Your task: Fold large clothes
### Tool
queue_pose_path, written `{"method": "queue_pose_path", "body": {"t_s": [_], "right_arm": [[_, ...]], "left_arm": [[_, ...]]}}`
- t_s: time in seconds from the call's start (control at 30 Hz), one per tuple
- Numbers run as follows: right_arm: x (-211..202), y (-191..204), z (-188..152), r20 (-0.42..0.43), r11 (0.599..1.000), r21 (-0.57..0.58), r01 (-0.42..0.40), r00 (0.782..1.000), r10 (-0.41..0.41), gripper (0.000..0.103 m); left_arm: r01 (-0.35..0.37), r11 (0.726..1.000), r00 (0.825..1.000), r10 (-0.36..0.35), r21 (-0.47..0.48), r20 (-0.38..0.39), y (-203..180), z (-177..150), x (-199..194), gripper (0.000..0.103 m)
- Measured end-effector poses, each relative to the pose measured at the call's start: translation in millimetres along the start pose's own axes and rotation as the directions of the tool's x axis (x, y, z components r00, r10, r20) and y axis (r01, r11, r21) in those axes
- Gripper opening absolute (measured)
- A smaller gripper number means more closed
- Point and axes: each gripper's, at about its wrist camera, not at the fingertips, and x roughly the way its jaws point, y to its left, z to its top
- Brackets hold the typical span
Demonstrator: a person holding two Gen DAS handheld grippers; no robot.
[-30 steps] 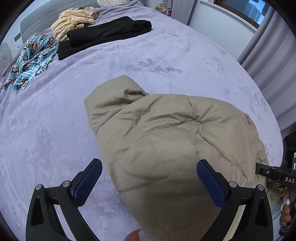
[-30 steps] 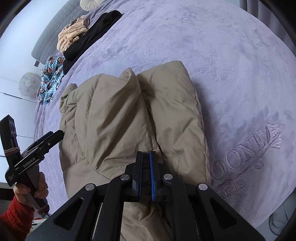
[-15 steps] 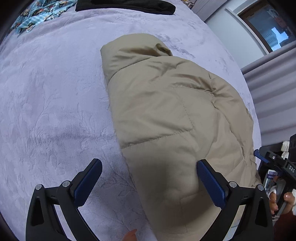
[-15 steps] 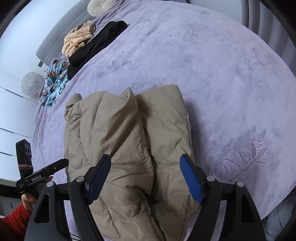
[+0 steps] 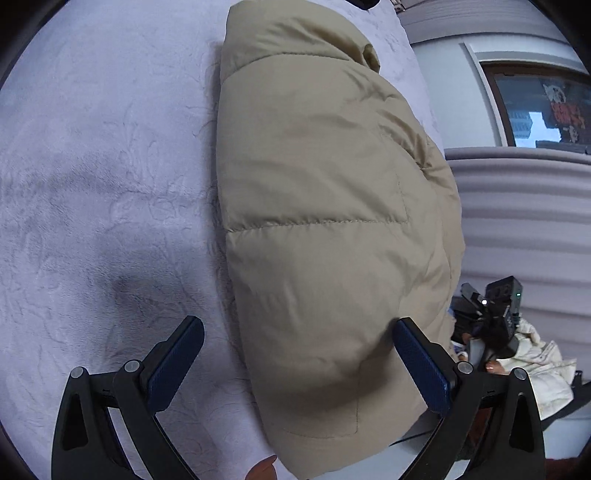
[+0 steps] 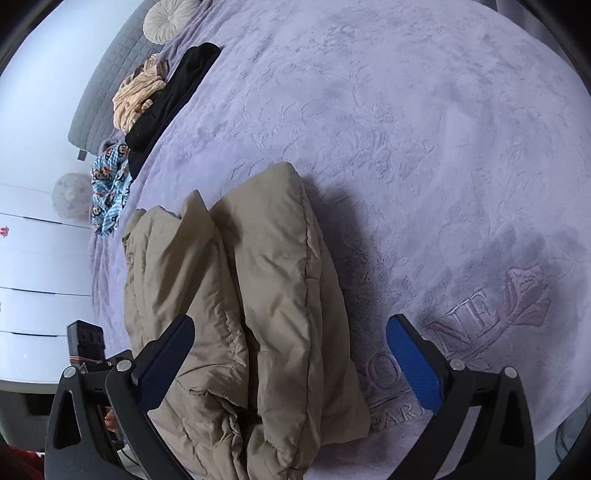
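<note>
A beige puffer jacket (image 5: 314, 221) lies folded lengthwise into a thick bundle on the lilac bed blanket (image 5: 92, 184). My left gripper (image 5: 297, 325) hovers open over its near end, one finger over the blanket, the other at the jacket's right side. In the right wrist view the jacket (image 6: 258, 295) shows two padded folds side by side. My right gripper (image 6: 290, 323) is above its near end with the jaws opening wide; the jacket lies below and between them, and the pads do not press on it. Each gripper shows in the other's view at the bed's edge.
At the far end of the bed lie a black garment (image 6: 173, 96), a beige striped one (image 6: 138, 96), a blue patterned one (image 6: 110, 184) and a round cushion (image 6: 170, 18). Grey curtains (image 5: 517, 221) and a window (image 5: 535, 110) stand past the bed's right side. Embroidered lettering (image 6: 476, 317) marks the blanket.
My right gripper, shut on the jacket's fold a second ago, has let go and spread wide. My left gripper has dropped lower and rolled, and the jacket now fills more of its view.
</note>
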Motion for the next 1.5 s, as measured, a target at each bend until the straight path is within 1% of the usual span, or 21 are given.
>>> {"method": "queue_pose_path", "body": {"t_s": [0.1, 0.2, 0.27, 0.37, 0.43, 0.47, 0.5, 0.53, 0.6, 0.63, 0.73, 0.83, 0.93, 1.03, 1.17, 1.23, 1.3, 1.37, 1.43, 1.47, 1.5], "right_arm": [[11, -10, 5, -0.043, 0.997, 0.027, -0.072, 0.996, 0.073, 0.103], [23, -15, 10, -0.078, 0.991, 0.040, -0.131, 0.988, 0.134, 0.103], [31, -17, 14, -0.105, 0.989, 0.034, -0.141, 0.984, 0.144, 0.103], [50, -21, 20, -0.164, 0.995, 0.009, -0.101, 0.981, 0.101, 0.103], [59, -22, 22, -0.186, 0.991, 0.016, -0.134, 0.973, 0.134, 0.103], [60, -22, 23, -0.186, 0.982, 0.031, -0.187, 0.964, 0.189, 0.103], [60, -21, 24, -0.180, 0.965, 0.054, -0.258, 0.948, 0.264, 0.103], [60, -20, 25, -0.175, 0.938, 0.077, -0.339, 0.921, 0.348, 0.103], [60, -13, 28, -0.185, 0.903, 0.077, -0.423, 0.884, 0.430, 0.103], [62, -9, 29, -0.202, 0.905, 0.056, -0.421, 0.883, 0.423, 0.103], [75, 6, 33, -0.282, 0.937, -0.035, -0.348, 0.903, 0.325, 0.103], [93, 18, 36, -0.337, 0.941, -0.072, -0.330, 0.896, 0.288, 0.103], [110, 34, 38, -0.380, 0.938, -0.100, -0.331, 0.884, 0.271, 0.103], [125, 42, 37, -0.420, 0.948, -0.111, -0.299, 0.879, 0.228, 0.103], [129, 40, 38, -0.411, 0.964, -0.074, -0.253, 0.889, 0.202, 0.103], [129, 40, 37, -0.405, 0.972, -0.055, -0.230, 0.895, 0.189, 0.103], [129, 41, 34, -0.408, 0.976, -0.040, -0.212, 0.895, 0.178, 0.103], [127, 42, 33, -0.405, 0.978, -0.039, -0.207, 0.898, 0.174, 0.098], [122, 44, 29, -0.391, 0.976, -0.042, -0.214, 0.902, 0.181, 0.081], [119, 42, 29, -0.381, 0.975, -0.043, -0.220, 0.905, 0.187, 0.077], [114, 44, 28, -0.369, 0.973, -0.047, -0.225, 0.909, 0.193, 0.069]], "left_arm": [[0.074, 0.997, 0.997, -0.074, -0.024, -0.018, 5, 1, 9, 0.103], [0.110, 0.994, 0.993, -0.111, -0.016, -0.036, 10, 1, 17, 0.103], [0.154, 0.988, 0.987, -0.155, -0.024, -0.048, 16, 5, 20, 0.103], [0.201, 0.979, 0.977, -0.204, -0.043, -0.064, 24, 7, 28, 0.103], [0.230, 0.972, 0.970, -0.233, -0.049, -0.067, 27, 8, 32, 0.103], [0.242, 0.969, 0.968, -0.244, -0.045, -0.065, 26, 9, 35, 0.103], [0.251, 0.967, 0.965, -0.253, -0.040, -0.064, 24, 9, 38, 0.103], [0.260, 0.965, 0.963, -0.261, -0.031, -0.062, 23, 8, 40, 0.103], [0.260, 0.966, 0.964, -0.260, -0.008, -0.060, 18, 7, 42, 0.103], [0.252, 0.968, 0.966, -0.251, 0.011, -0.060, 15, 6, 43, 0.103], [0.205, 0.976, 0.978, -0.201, 0.069, -0.055, 10, 6, 44, 0.103], [0.157, 0.982, 0.987, -0.152, 0.105, -0.053, 9, 10, 43, 0.103], [0.140, 0.987, 0.988, -0.135, 0.075, -0.072, 11, 11, 48, 0.103], [0.116, 0.992, 0.991, -0.112, 0.057, -0.075, 17, 0, 42, 0.103], [0.082, 0.996, 0.995, -0.079, 0.041, -0.064, 9, -1, 42, 0.103], [0.033, 0.998, 0.999, -0.031, 0.055, -0.042, -6, -3, 43, 0.103], [-0.032, 0.994, 0.999, 0.033, 0.102, -0.005, -20, -5, 38, 0.103], [-0.085, 0.986, 0.996, 0.081, 0.144, 0.031, -31, -8, 34, 0.095], [-0.107, 0.981, 0.993, 0.099, 0.161, 0.057, -41, -6, 31, 0.087], [-0.115, 0.978, 0.992, 0.105, 0.174, 0.067, -44, -7, 28, 0.082], [-0.124, 0.974, 0.991, 0.111, 0.188, 0.078, -48, -9, 25, 0.080]]}}
